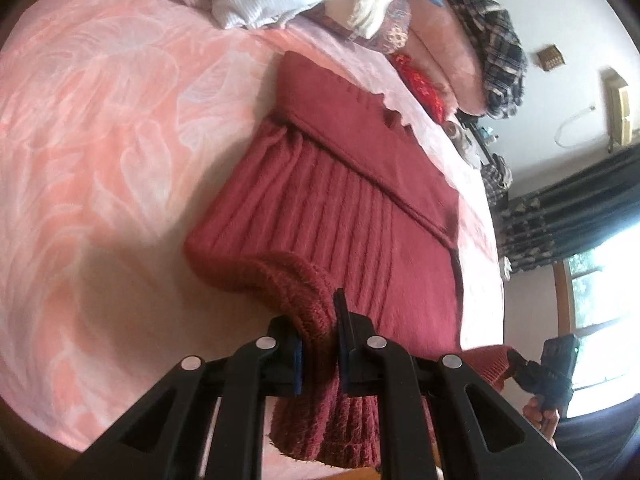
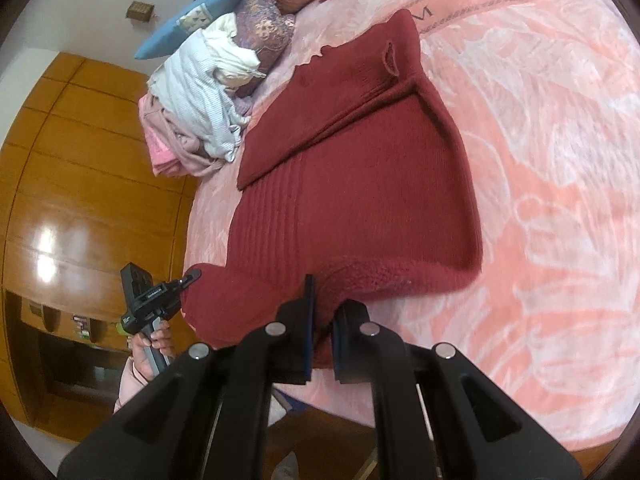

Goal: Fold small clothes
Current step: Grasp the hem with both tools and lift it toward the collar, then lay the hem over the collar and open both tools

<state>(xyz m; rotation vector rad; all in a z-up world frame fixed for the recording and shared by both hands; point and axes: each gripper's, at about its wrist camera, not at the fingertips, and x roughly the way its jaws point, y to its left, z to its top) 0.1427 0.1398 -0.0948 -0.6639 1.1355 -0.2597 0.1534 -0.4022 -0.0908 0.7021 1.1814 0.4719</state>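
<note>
A dark red knit sweater point(image 1: 352, 184) lies on a pink patterned bedspread point(image 1: 100, 140), its sleeves folded in over the body. My left gripper point(image 1: 318, 336) is shut on the ribbed hem at one near corner, lifted a little. My right gripper point(image 2: 322, 320) is shut on the hem point(image 2: 384, 276) at the other near corner of the sweater point(image 2: 360, 168). In the left wrist view the right gripper point(image 1: 516, 364) shows at the lower right, holding the hem. In the right wrist view the left gripper point(image 2: 188, 280) shows at the left, holding the hem.
A pile of white and pink clothes point(image 2: 196, 104) lies beside the sweater on the bed point(image 2: 540, 160). Pillows and a plaid cloth point(image 1: 488, 36) are stacked at the far end. A wooden wardrobe point(image 2: 80, 184) stands by the bed. The bed's near edge is just below the grippers.
</note>
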